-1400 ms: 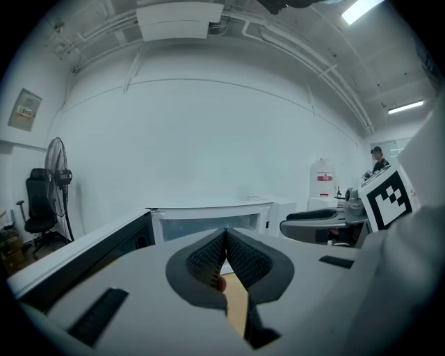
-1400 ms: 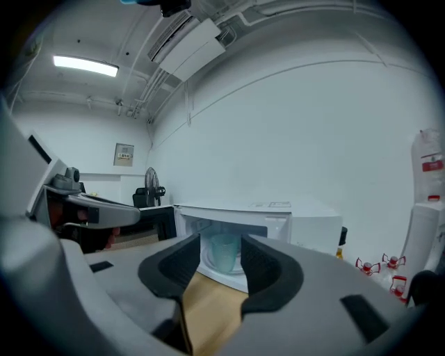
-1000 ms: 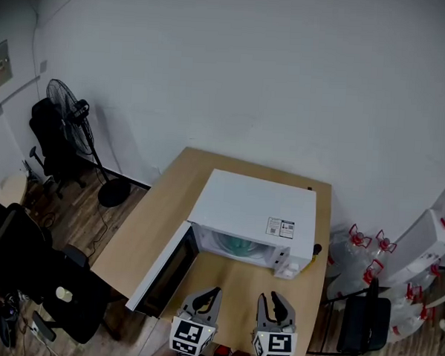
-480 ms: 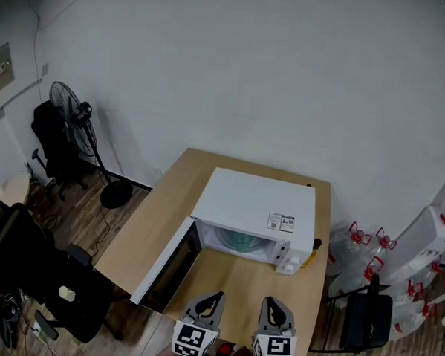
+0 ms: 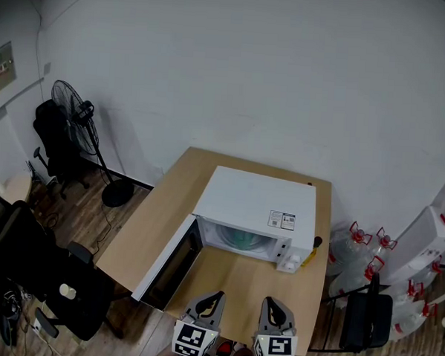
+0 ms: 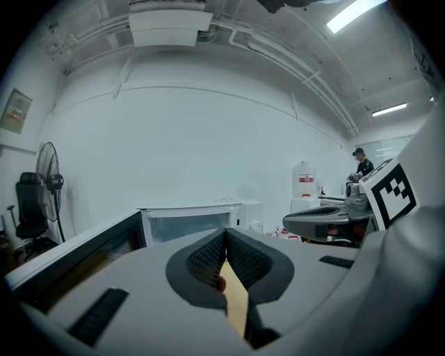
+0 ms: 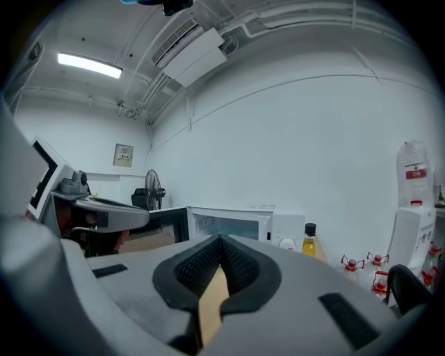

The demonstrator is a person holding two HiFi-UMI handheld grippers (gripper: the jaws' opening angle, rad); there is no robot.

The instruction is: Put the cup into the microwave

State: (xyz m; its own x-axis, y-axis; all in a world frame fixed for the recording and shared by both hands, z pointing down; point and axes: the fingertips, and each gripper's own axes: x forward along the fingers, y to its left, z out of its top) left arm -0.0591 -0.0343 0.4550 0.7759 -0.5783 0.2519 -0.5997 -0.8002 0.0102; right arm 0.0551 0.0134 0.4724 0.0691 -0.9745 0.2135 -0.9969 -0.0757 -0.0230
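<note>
A white microwave (image 5: 254,205) stands on the wooden table (image 5: 174,186) with its door (image 5: 167,264) swung open to the left. A teal shape (image 5: 241,240), apparently the cup, sits inside the cavity. My left gripper (image 5: 207,303) and right gripper (image 5: 275,309) hover side by side over the table's near edge, in front of the opening and apart from it. Both are shut and hold nothing. The right jaws have just been closing with nothing between them. In the left gripper view the left gripper's (image 6: 226,233) tips meet, and in the right gripper view the right gripper (image 7: 221,240) is likewise shut.
A yellow bottle (image 5: 313,249) stands at the microwave's right side by the table edge. A standing fan (image 5: 73,110) and black office chairs (image 5: 24,267) are on the left. On the right stand water jugs (image 5: 364,252) and a black chair (image 5: 364,322). A person (image 6: 360,163) stands far off.
The right gripper's jaws, slightly apart a second ago, have closed. Both grippers have drawn back a little from the microwave. The microwave and its door have not moved.
</note>
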